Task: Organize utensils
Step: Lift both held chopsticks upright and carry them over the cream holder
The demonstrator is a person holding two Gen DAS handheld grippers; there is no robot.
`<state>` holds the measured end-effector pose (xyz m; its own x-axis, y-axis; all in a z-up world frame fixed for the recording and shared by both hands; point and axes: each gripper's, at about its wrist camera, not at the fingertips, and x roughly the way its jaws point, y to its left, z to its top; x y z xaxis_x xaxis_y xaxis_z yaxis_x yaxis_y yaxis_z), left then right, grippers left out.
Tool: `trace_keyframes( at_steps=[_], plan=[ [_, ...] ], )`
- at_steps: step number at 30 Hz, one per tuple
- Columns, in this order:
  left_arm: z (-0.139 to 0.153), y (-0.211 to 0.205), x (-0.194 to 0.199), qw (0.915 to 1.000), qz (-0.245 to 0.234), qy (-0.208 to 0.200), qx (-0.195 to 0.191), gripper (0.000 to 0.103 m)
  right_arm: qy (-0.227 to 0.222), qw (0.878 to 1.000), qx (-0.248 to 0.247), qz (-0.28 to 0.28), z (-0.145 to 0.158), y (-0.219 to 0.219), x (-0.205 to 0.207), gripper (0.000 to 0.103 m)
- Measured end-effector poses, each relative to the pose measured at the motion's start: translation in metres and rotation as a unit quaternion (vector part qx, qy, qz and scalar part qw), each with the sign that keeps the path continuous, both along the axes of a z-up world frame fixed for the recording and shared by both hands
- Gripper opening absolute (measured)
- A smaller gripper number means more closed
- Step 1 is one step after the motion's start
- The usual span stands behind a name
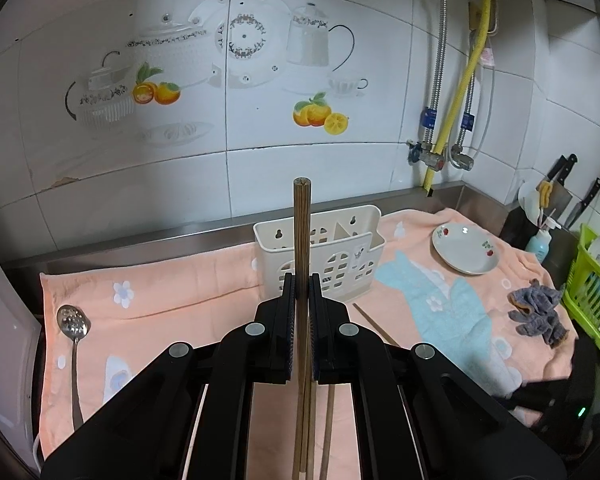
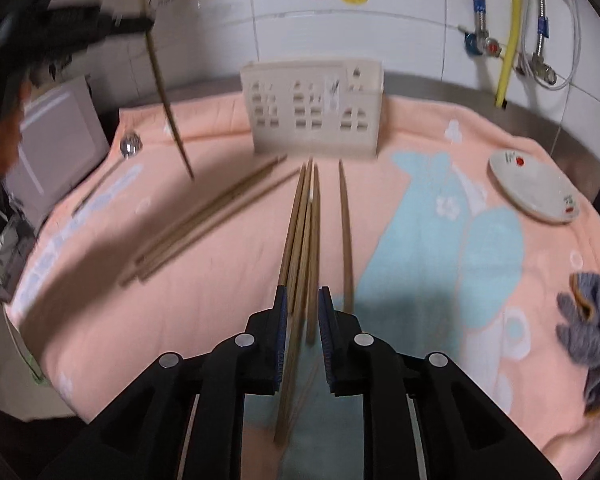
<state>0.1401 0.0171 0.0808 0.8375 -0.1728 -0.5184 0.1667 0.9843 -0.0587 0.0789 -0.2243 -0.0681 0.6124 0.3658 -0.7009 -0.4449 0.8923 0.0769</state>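
The left tool (image 1: 301,284) is clamped on a single wooden chopstick (image 1: 301,232), which stands nearly upright between its pads, its blunt end rising above the rim of the white utensil holder (image 1: 340,248) behind it. From the right wrist view the same chopstick (image 2: 162,84) hangs tilted in the air at upper left, clear of the towel.

The right tool (image 2: 303,300) has its jaws a little apart, no pad visibly pressing on anything. A bundle of chopsticks (image 2: 304,216) lies on the towel, running from under the tool toward the holder; whether any stick sits between the pads or merely below them is hard to tell in the blur.

Outward from there: one more chopstick (image 2: 345,232) lies just beside the bundle on the right, and a second group of chopsticks (image 2: 212,216) fans off diagonally to the left. The peach towel (image 2: 220,320) covers most of the bench, with open cloth on both sides of the bundle.

The utensil holder (image 2: 312,112) stands upright at the towel's far edge, near the steel backsplash and tiled wall (image 1: 260,160) — little room behind it. A slotted spoon (image 1: 73,324) lies near the towel's left edge. To the right sit a small plate (image 1: 466,250) and a crumpled grey cloth (image 1: 538,312), well apart from the chopsticks, and a green dish rack (image 1: 592,304) closes off the far right — with knives (image 1: 560,172) in the corner behind it.
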Motion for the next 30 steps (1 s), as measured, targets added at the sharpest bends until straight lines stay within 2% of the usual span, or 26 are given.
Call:
trace_keyframes(
  at_steps=[7, 9, 16, 20, 26, 30],
  plan=[
    [0.001, 0.0, -0.001, 1.0, -0.001, -0.001, 0.0, 0.005, 0.022, 0.999, -0.02, -0.019, -0.034, 0.004, -0.012, 0.016],
    [0.001, 0.0, -0.001, 1.0, 0.0, -0.001, 0.001, 0.005, 0.038, 0.999, -0.008, -0.02, -0.04, 0.001, -0.013, 0.016],
    [0.002, -0.002, -0.001, 1.0, -0.002, -0.002, 0.001, 0.005, 0.036, 0.999, -0.01, -0.028, -0.047, 0.002, -0.019, 0.014],
    [0.003, -0.001, -0.002, 1.0, -0.001, -0.003, 0.0, 0.005, 0.025, 0.999, -0.021, -0.03, -0.047, 0.004, -0.023, 0.007],
    [0.008, 0.001, -0.002, 1.0, 0.0, -0.007, 0.001, 0.005, -0.003, 0.999, -0.016, -0.034, -0.026, -0.002, -0.025, 0.007],
    [0.015, 0.002, -0.002, 0.9999, 0.0, -0.015, 0.0, 0.005, -0.057, 0.998, -0.006, -0.029, 0.019, -0.008, -0.022, 0.006]
  ],
)
